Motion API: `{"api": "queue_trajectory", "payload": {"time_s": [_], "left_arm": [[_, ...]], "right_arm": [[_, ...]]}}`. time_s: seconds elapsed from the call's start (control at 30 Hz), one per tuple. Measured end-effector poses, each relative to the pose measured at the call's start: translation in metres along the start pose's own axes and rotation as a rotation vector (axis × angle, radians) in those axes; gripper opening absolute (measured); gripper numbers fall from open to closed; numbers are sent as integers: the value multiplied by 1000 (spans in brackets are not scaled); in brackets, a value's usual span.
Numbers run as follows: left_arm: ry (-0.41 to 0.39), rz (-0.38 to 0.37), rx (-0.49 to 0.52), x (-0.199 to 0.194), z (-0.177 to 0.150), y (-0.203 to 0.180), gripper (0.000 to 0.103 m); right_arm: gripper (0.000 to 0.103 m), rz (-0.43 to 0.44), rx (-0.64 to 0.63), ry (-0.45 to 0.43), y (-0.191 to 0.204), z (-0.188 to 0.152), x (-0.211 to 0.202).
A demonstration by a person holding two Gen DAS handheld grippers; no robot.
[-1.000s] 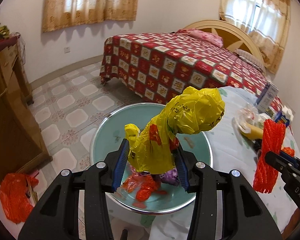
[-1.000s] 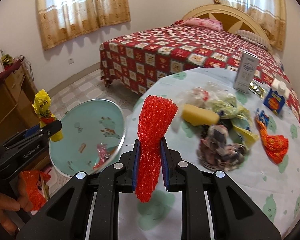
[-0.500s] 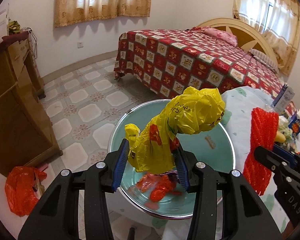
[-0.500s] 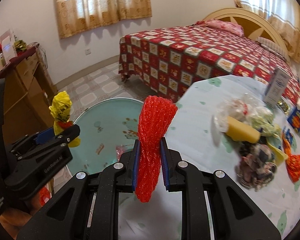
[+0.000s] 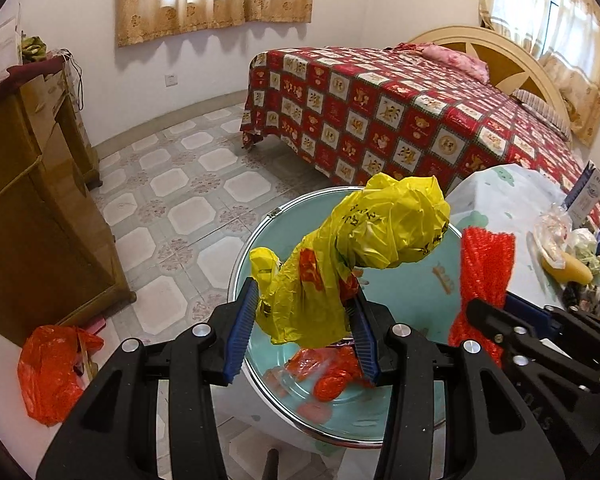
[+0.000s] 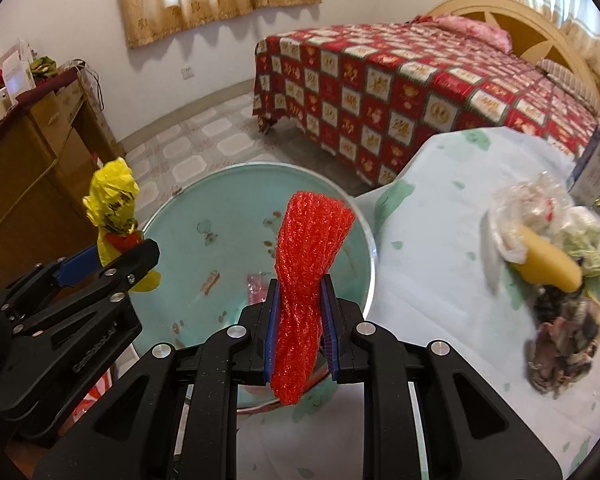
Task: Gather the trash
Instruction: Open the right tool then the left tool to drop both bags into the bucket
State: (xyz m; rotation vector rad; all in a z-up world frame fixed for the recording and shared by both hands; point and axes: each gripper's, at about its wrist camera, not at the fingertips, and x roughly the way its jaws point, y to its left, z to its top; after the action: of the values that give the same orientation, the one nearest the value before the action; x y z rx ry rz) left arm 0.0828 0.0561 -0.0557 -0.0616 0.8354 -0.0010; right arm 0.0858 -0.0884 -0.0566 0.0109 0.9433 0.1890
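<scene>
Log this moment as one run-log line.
left gripper: shut on yellow bag | right gripper: shut on red foam net | both over basin | table trash pile: uncollected

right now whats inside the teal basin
Red and orange wrappers lie on the bottom of the basin, plus a pinkish scrap. The yellow bag in the left gripper hides part.

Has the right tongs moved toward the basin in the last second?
Yes. The right tongs, shut on the red foam net, have swung left from the table's trash pile to over the teal basin.
</scene>
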Motion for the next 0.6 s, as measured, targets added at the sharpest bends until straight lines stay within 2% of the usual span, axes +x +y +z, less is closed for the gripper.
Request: {"api": "queue_trajectory", "payload": {"time_s": [0.3,0.6], "left_arm": [[20,13,2,6,-1,1,46],[24,15,6,7,-1,1,47]], "right_arm": [[26,18,-2,24,0,-3,12],[29,23,22,-12,-8,-1,6]]}}
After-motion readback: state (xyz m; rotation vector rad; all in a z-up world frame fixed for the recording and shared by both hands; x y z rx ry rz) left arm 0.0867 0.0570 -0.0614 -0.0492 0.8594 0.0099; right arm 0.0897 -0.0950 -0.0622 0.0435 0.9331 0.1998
